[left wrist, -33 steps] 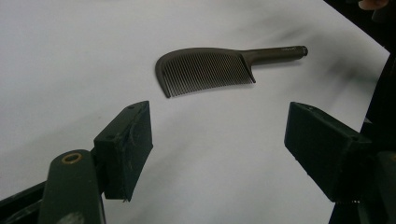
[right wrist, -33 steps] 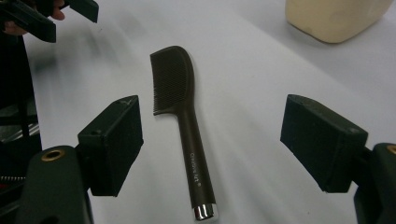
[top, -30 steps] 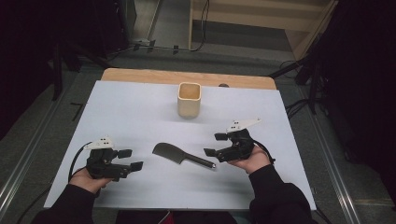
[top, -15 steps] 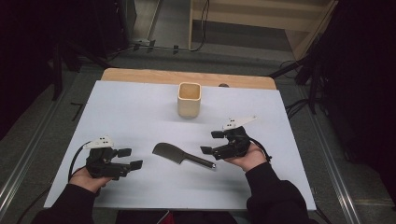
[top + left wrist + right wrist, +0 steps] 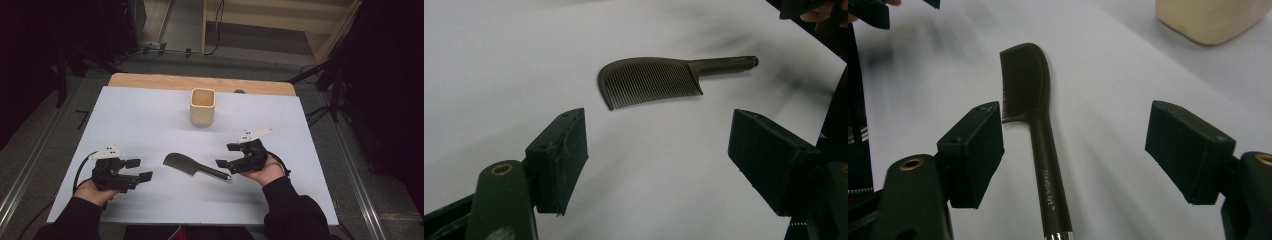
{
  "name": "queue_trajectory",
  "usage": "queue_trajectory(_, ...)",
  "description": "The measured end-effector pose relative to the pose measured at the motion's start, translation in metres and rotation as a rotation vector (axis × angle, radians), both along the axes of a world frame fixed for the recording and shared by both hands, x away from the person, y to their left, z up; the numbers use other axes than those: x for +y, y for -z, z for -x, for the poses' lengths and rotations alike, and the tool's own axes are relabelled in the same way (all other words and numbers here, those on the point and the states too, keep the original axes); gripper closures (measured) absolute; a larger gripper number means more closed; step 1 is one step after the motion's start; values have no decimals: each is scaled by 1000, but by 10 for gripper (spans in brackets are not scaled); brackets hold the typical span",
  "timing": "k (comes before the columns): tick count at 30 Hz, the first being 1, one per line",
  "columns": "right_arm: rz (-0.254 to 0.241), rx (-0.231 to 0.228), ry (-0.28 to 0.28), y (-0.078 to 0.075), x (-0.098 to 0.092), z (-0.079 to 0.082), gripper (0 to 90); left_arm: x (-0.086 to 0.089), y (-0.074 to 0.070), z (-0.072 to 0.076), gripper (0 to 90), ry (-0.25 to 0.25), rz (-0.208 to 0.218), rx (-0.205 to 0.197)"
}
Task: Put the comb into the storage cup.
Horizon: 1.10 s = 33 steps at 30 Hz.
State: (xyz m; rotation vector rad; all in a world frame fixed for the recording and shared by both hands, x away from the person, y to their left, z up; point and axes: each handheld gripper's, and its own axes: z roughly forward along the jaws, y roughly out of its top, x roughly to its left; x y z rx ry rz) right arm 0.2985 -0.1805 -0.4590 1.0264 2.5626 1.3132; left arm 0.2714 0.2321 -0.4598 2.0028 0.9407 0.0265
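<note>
The high view looks forward and down over the whole white surface (image 5: 150, 115) from afar. Both gripper views sit low and close, facing each other across the same dark plastic handled comb (image 5: 659, 77).

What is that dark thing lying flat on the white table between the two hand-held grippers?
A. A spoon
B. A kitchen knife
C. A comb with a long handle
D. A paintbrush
C: the left gripper view shows a row of fine teeth along one edge of the comb, and the right gripper view shows its long straight handle running between the open jaws of the right gripper.
</note>
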Motion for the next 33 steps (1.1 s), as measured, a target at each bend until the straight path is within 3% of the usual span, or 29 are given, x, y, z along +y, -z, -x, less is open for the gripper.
queue_trajectory(6,20,-6,-2,6,0,4,229,1,0,0,242,-3,0,-3)
queue_trajectory(13,36,21,-23,15,1,8,231,1,0,0,242,-4,0,-4)
queue_trajectory(33,100,16,-48,40,9,17,234,1,0,0,242,-15,0,-8)
